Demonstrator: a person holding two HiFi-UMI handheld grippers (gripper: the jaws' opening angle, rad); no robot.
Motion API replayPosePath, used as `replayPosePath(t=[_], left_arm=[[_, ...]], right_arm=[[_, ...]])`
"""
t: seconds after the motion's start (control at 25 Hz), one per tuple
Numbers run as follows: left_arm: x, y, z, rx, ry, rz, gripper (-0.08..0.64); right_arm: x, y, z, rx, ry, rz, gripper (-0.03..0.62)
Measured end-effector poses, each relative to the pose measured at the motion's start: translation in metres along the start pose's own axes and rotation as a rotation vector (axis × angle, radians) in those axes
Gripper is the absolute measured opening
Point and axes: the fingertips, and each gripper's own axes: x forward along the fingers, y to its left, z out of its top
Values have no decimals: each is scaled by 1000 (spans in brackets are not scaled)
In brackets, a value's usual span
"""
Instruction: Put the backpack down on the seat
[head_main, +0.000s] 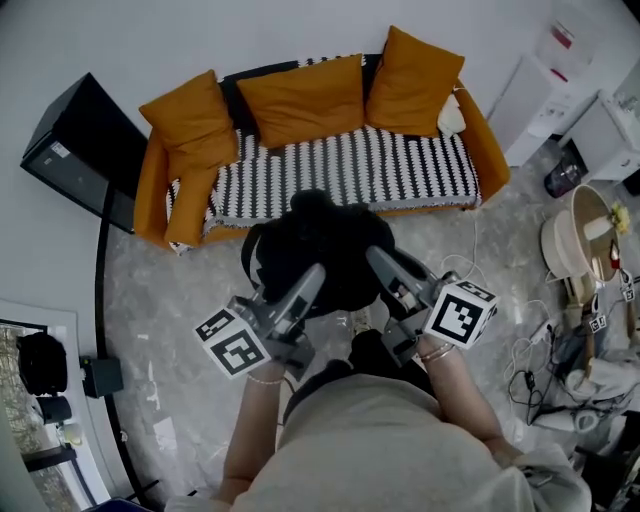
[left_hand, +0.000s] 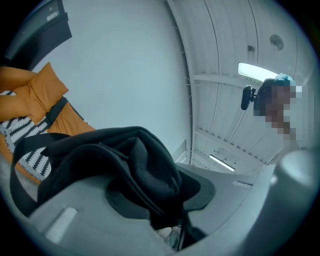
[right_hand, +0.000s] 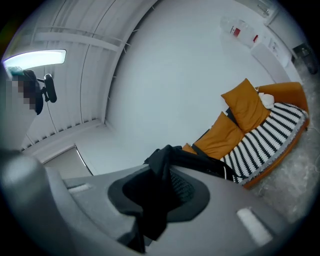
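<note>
Roughly halfway, by the look of it. The black, floppy fabric backpack (head_main: 318, 240) is being held up off the grey marbled floor (head_main: 170, 290), just in front of the orange upholstered sofa (head_main: 487, 140) and not yet over it.

It's being gripped from both sides. The left hand-held gripper (head_main: 312, 278) is being clamped onto a thick padded fold of the bag. The right hand-held gripper (head_main: 378, 262) is being pinched shut on a thinner strip, with a bit of mesh showing beside it.

What's left, probably: the bag is to be brought over the black-and-white patterned woven seat (head_main: 400, 170), lowered and let go.

The bag is looking limp and slumpy, so some sagging is to be expected on landing. Three plump orange cushions (head_main: 300, 100) are being propped along the sofa back, and the seat cover is looking flat and soft.
</note>
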Motion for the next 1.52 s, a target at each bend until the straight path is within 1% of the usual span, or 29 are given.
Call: replayPosePath(t=[0.2, 0.44, 0.64, 0.92, 1.12, 1.32, 1.4, 1.52], left_arm=[[55, 27, 29, 21, -27, 10, 118], [110, 54, 50, 29, -45, 35, 118], [142, 78, 59, 28, -35, 67, 118], [154, 98, 63, 5, -27, 65, 118], [182, 129, 82, -12, -10, 58, 118], [209, 161, 101, -35, 1, 34, 118], [219, 177, 111, -44, 9, 28, 118], [232, 206, 131, -61, 27, 34, 118]], right_arm=[[34, -31, 51, -15, 15, 31, 72], [65, -72, 100, -4, 14, 61, 72], [88, -97, 119, 36, 32, 65, 72], [101, -114, 124, 58, 41, 63, 72], [130, -137, 144, 67, 45, 37, 72], [160, -159, 167, 50, 34, 12, 72], [177, -168, 175, 65, 24, 10, 72], [209, -183, 188, 89, 17, -14, 72]])
